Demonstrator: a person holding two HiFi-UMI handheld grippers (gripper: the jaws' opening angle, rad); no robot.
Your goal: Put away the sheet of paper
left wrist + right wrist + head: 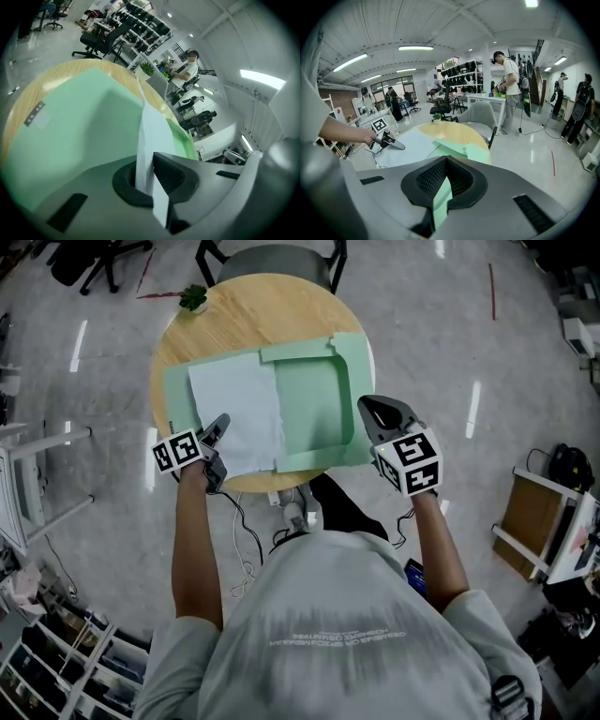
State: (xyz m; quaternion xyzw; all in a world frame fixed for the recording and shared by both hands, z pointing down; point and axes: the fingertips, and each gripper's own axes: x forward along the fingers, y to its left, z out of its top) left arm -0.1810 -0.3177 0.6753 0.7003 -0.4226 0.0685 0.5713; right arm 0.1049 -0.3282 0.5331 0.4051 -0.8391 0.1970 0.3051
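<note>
Your left gripper (221, 420) has its jaws pressed together on the near left edge of the sheet of paper (234, 418). In the left gripper view the white sheet comes straight out from between the pads and rises ahead of them. The rest of the sheet lies ahead and to the right of that gripper, over the left half of the open green folder (314, 395).

Your right gripper (367, 405) is closed as well, pinching the folder's right edge; a strip of green shows between its pads in the right gripper view. From this gripper the folder spreads ahead and to the left, and the paper lies beyond it, toward your other hand.

The folder rests on the round wooden table (253, 320), with bare wood showing ahead of both grippers. At the table's far rim, well ahead of the left gripper, stands a small potted plant (194, 298). A grey chair (272, 259) stands just past the table. The two grippers sit well apart, with the folder and sheet between them.
</note>
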